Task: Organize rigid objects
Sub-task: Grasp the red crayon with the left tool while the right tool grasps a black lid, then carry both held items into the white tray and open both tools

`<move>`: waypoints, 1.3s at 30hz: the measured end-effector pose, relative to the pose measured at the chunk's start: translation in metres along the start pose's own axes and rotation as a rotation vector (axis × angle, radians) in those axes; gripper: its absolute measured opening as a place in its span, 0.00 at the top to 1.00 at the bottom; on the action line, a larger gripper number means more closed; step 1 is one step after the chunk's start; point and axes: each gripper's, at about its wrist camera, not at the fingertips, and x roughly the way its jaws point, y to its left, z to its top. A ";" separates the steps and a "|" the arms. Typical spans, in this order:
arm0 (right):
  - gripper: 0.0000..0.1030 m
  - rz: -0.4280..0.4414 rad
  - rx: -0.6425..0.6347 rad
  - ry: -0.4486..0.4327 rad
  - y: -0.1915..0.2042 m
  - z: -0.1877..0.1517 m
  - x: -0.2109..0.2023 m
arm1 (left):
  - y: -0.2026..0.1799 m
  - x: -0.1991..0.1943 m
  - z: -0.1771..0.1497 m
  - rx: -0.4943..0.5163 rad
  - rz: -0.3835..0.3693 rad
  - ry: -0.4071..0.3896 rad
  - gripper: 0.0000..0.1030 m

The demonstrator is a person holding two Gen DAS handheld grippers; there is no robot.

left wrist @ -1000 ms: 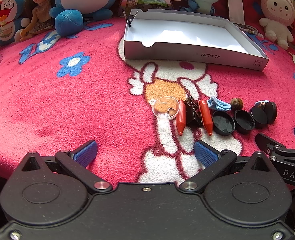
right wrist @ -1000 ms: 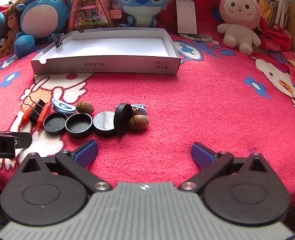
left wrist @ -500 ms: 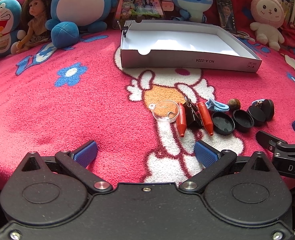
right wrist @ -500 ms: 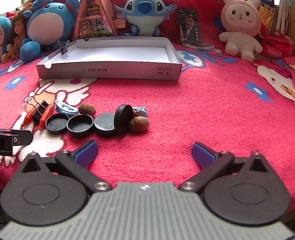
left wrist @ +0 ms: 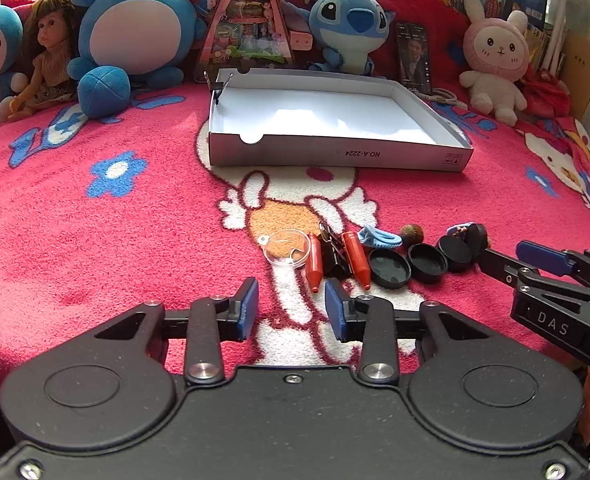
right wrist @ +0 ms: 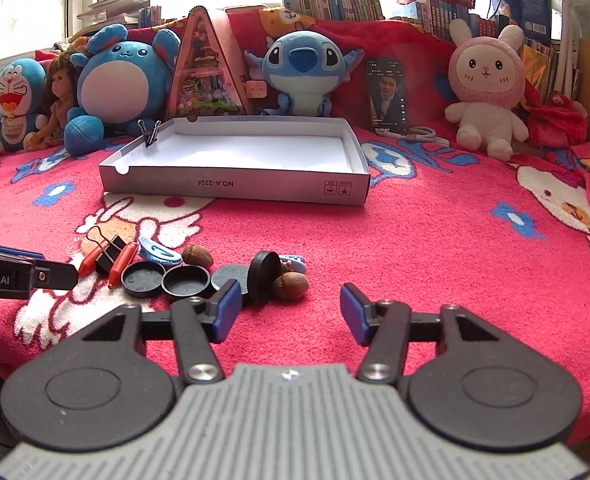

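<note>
Both claws, left claw (left wrist: 291, 310) and right claw (right wrist: 290, 312), just narrowed (nothing between).

Bare red blanket (right wrist: 435, 248) is lying open between the row of small objects (left wrist: 375, 256) and the white cardboard box (left wrist: 327, 120), and wide to the right. Plush toys (right wrist: 299, 68) and a propped phone (right wrist: 389, 96) are crowding the box's far side. A binder clip (right wrist: 149, 130) is standing on its left wall.

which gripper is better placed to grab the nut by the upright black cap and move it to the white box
Right. The right gripper sits just short of the nut, jaws empty and apart after closing partway. The left gripper faces the orange crayons instead. The white box is empty.
</note>
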 end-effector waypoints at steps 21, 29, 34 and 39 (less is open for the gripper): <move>0.54 0.099 -0.020 0.067 0.010 0.012 0.034 | -0.002 0.035 0.013 -0.005 -0.031 0.005 0.79; 0.46 0.093 -0.053 0.048 0.015 0.017 0.045 | -0.003 0.043 0.018 0.002 -0.022 -0.020 0.68; 0.56 0.095 -0.057 0.048 0.018 0.016 0.048 | -0.004 0.043 0.017 0.005 -0.011 -0.019 0.90; 0.64 0.107 -0.081 0.038 0.023 0.016 0.035 | 0.000 0.028 0.020 -0.014 -0.051 -0.024 0.90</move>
